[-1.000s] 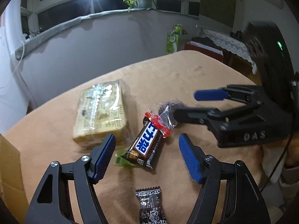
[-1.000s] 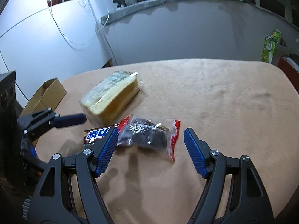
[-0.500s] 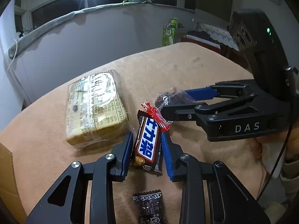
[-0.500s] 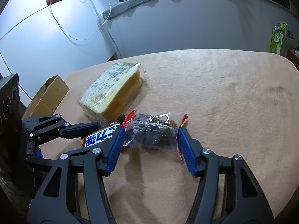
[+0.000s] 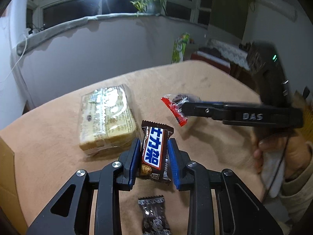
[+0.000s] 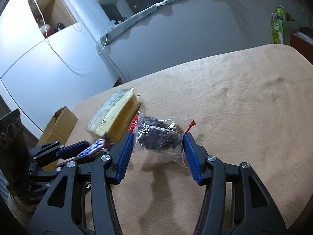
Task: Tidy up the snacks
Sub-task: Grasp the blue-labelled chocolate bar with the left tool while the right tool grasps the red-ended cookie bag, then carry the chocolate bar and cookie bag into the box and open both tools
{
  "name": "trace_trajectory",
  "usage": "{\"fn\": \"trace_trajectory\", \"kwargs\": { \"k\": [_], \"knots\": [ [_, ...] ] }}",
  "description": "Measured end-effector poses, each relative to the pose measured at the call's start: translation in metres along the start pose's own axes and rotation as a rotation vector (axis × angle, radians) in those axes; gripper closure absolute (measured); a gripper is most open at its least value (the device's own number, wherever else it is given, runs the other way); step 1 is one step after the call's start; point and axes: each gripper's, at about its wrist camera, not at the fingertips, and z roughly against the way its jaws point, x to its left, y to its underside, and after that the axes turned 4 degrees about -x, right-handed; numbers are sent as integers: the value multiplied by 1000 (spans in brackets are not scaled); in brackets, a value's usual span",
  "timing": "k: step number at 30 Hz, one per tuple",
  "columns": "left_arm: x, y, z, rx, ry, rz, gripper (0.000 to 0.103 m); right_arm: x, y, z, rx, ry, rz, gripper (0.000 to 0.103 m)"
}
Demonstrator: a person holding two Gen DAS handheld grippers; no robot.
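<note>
A: What is the left hand-held gripper (image 5: 154, 154) doing?

B: Its blue pads have just been closing and now clamp a brown chocolate bar (image 5: 155, 152) with a blue-and-white label. The bar stands tilted between them, near the close edge of the tan surface (image 5: 205, 90).

A: And the right hand-held gripper (image 6: 158, 143)?

B: Its jaws have also just been closing. They grasp a clear bag of dark snacks (image 6: 158, 137) with red sealed ends by its sides, and the bag appears lifted, casting a shadow on the surface.

A: What lies around them?

B: A wrapped block of pale bread (image 5: 106, 117) lies just beyond the bar, toward the far left edge. A small dark candy wrapper (image 5: 154, 215) lies at the near edge, under the left gripper. A cardboard box (image 6: 56, 125) sits off the left edge.
</note>
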Motion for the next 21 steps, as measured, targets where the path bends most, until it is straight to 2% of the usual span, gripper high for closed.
{"fn": "trace_trajectory", "kwargs": {
  "k": [7, 12, 21],
  "knots": [
    [6, 2, 34, -47, -32, 32, 76, -1, 1, 4, -21, -4, -4, 49],
    [13, 9, 67, -90, -88, 61, 76, 2, 1, 5, -20, -25, 11, 49],
    [35, 23, 111, -139, -157, 97, 76, 37, 4, 31, -56, 4, 98, 49]
  ]
}}
